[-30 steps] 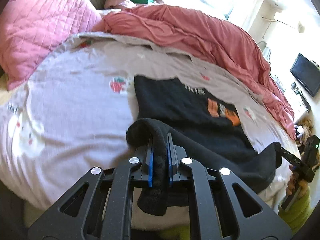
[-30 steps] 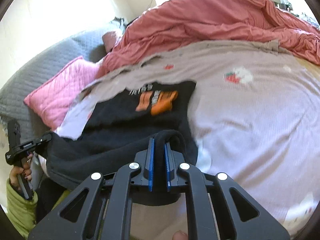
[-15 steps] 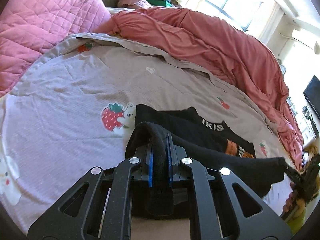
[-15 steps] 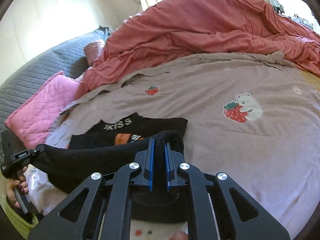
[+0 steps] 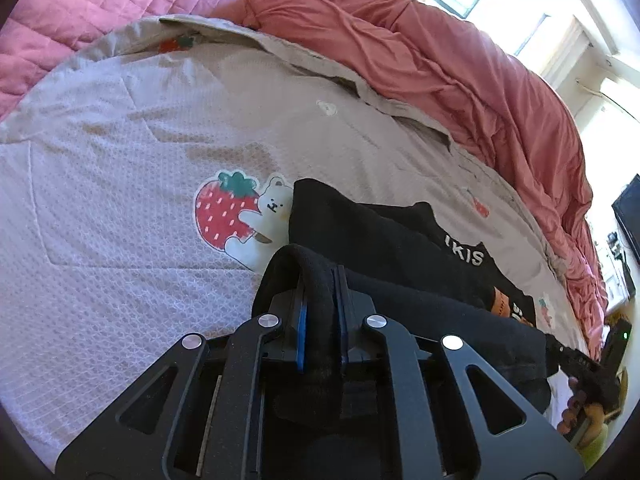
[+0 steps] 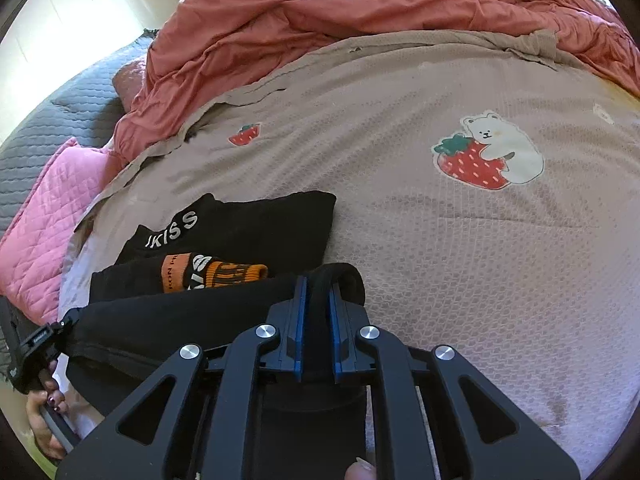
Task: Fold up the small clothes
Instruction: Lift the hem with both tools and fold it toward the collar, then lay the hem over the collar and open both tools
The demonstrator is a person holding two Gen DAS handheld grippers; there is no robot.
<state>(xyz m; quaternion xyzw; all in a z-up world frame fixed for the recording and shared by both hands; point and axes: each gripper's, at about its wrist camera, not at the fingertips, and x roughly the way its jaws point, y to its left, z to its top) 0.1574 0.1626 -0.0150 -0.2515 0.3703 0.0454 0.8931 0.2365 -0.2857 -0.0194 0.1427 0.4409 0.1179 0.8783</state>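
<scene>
Black garment (image 5: 360, 236) on the bedspread (image 5: 120, 200) — one corner in each gripper's clamped jaws.

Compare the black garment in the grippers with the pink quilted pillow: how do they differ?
The black garment is dark, thin and printed with white letters and an orange patch; the pink quilted pillow is plain, puffy and stitched in diamonds. The garment lies mid-bed, its near edge pinched by both grippers; the pillow sits untouched by the bed's head. Both are soft fabric.

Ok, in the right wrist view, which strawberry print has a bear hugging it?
The large strawberry print on the right, bear clinging to its top. The small strawberry print further left has none.
</scene>
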